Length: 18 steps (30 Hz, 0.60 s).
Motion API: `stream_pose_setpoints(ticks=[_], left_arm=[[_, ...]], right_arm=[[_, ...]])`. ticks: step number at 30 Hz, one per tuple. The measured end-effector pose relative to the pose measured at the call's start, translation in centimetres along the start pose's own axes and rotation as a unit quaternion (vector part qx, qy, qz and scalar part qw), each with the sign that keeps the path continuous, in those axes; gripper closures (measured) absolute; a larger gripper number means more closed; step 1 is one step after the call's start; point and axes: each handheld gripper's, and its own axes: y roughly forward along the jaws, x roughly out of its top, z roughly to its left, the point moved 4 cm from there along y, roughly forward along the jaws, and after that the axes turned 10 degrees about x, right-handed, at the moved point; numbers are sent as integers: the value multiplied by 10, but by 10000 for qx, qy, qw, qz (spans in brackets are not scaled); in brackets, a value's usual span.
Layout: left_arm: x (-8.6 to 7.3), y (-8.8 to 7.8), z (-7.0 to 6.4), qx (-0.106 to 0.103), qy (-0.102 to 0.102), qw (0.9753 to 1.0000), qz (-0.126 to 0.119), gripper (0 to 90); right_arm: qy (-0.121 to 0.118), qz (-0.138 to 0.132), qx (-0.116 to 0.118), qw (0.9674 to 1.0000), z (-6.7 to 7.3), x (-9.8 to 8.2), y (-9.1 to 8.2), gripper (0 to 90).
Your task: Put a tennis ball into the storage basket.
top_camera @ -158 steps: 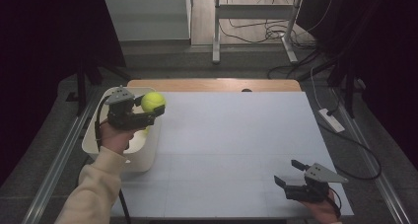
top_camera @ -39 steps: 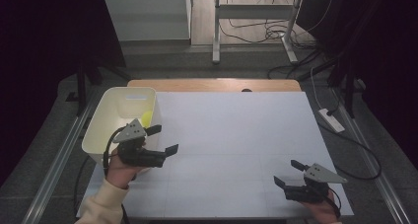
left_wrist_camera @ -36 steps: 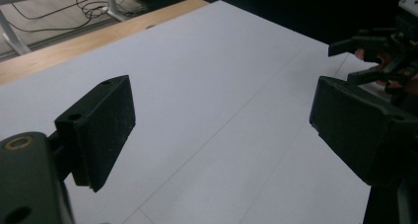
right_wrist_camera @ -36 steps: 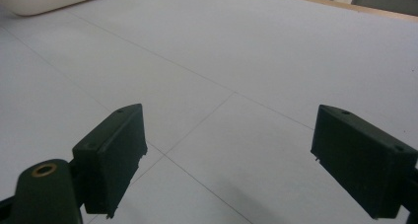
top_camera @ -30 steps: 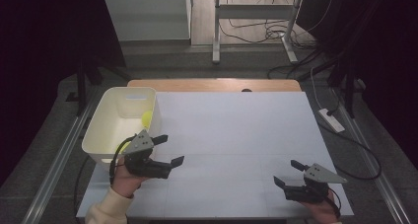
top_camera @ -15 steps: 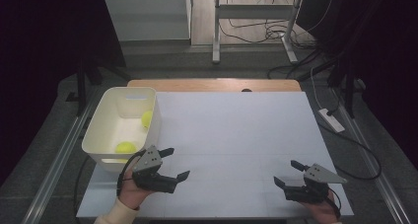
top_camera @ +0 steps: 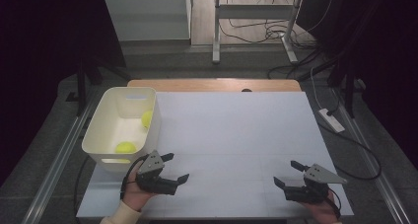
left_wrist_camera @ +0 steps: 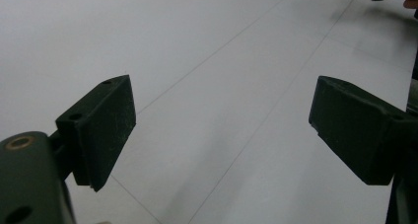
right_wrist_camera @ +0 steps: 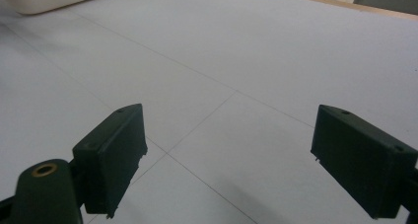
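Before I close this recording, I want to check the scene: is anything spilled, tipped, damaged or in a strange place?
Nothing stands out. The tub stands upright at the table's left edge with two balls inside. Both the left gripper and the right gripper are open, with nothing between the jaws.

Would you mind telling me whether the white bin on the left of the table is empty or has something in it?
Not empty: the white bin holds two yellow-green balls, one on its floor near the front, the other against its right wall.
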Motion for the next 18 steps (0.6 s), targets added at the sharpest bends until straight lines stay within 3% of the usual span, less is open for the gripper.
stream_pose_setpoints(ticks=[18], left_arm=[[-8,1,6,82,-128,9999,25,116]], right_arm=[[-27,-32,72,10000,1,0,0,132]])
